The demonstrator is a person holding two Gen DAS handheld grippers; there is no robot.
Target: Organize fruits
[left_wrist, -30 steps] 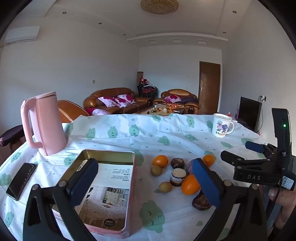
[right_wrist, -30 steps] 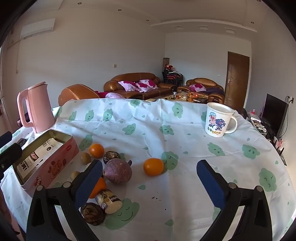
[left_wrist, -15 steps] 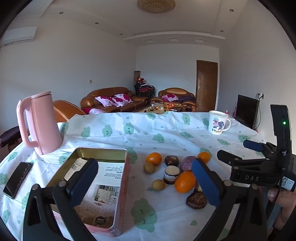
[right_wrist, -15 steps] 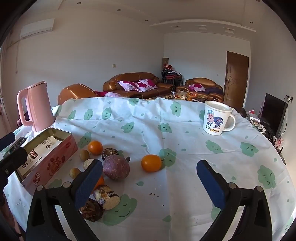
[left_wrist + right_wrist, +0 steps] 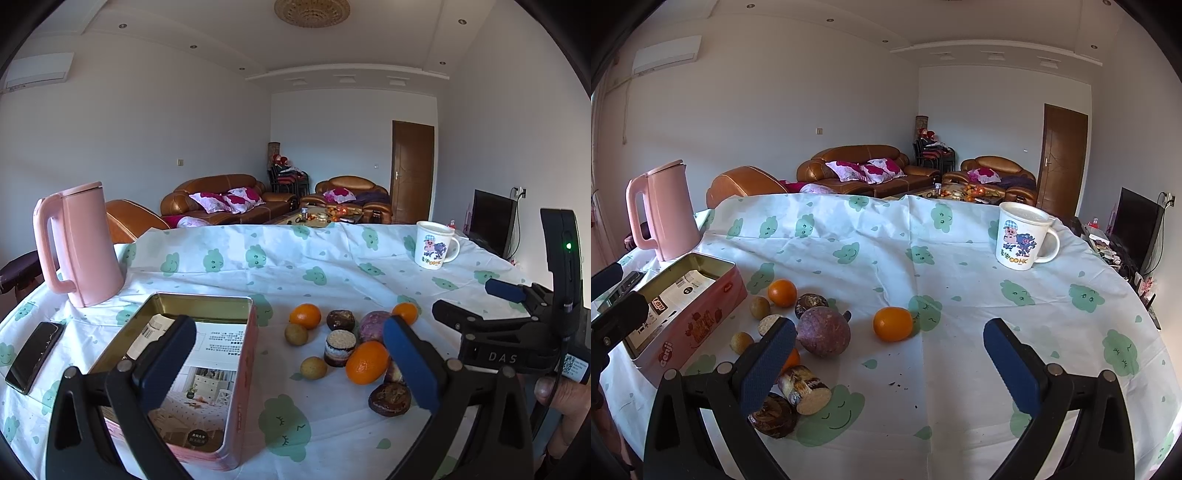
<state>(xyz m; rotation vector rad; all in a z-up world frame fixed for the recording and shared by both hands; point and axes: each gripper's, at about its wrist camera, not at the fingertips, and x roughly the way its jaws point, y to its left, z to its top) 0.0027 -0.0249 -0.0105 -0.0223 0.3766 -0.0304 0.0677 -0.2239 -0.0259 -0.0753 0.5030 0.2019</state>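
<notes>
Both grippers ease back; left gripper (image 5: 288, 363) and right gripper (image 5: 888, 356) gape, holding nothing. Fruit untouched, open pink rectangular tin (image 5: 243, 373) at nine o'clock.

The right gripper (image 5: 888, 356) is hanging wide open over the tabletop (image 5: 960, 295). A round purple fruit (image 5: 823, 331) is sitting beside a small orange (image 5: 892, 324), near the open pink metal tin (image 5: 690, 321).

Clothed table (image 5: 960, 280), fruit pile (image 5: 823, 331), tin (image 5: 683, 306), mug (image 5: 1021, 237), kettle (image 5: 663, 210)
</notes>
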